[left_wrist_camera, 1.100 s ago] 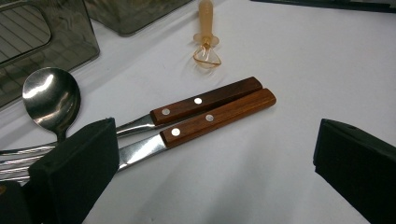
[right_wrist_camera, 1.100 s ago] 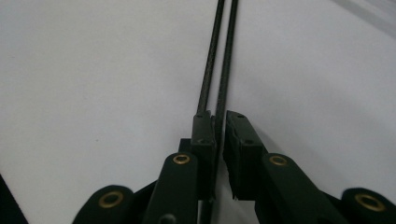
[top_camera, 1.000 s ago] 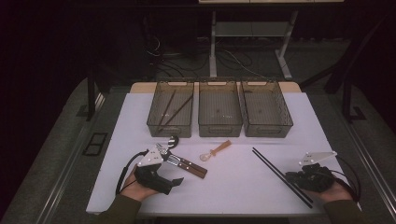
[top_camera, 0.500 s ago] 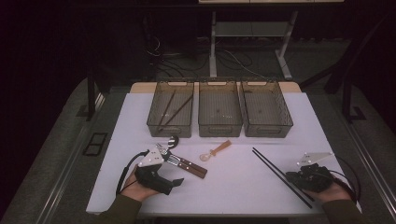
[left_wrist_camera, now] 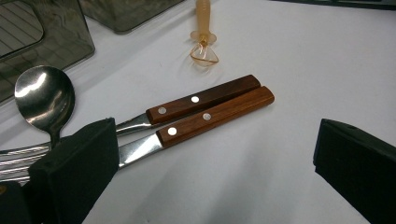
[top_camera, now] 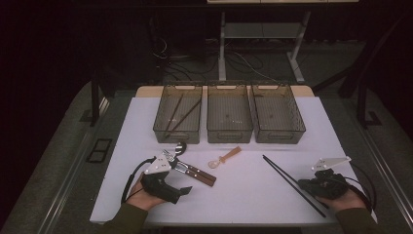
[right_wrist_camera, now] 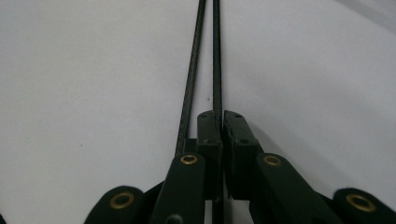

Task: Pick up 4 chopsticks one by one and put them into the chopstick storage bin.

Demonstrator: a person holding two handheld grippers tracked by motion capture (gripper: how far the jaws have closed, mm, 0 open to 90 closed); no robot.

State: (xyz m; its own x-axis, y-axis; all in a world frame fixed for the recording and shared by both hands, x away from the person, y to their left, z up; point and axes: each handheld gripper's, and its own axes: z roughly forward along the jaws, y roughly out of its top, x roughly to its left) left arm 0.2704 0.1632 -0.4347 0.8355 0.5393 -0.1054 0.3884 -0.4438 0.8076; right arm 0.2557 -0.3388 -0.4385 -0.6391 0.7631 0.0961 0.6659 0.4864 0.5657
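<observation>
Two black chopsticks [top_camera: 282, 174] lie slanted on the white table [top_camera: 253, 195] at the right. My right gripper [top_camera: 302, 184] is shut on one black chopstick [right_wrist_camera: 216, 56]; its pads [right_wrist_camera: 208, 130] press together around it near the gripper's tip [right_wrist_camera: 222, 114]. The other chopstick [right_wrist_camera: 192, 70] passes just outside the left jaw. At the left, my left gripper [top_camera: 180, 178] stands open, jaws wide apart [left_wrist_camera: 215, 140], over two wooden-handled pieces of cutlery [left_wrist_camera: 210, 107]. A steel spoon [left_wrist_camera: 44, 95] and fork tines [left_wrist_camera: 18, 158] lie beside its left jaw.
Three smoky plastic bins stand in a row at the back: the left bin [top_camera: 176, 138] holds dark chopsticks, then the middle bin [top_camera: 230, 136] and the right bin [top_camera: 280, 137]. A small orange spoon [top_camera: 224, 158] lies in front of the middle bin.
</observation>
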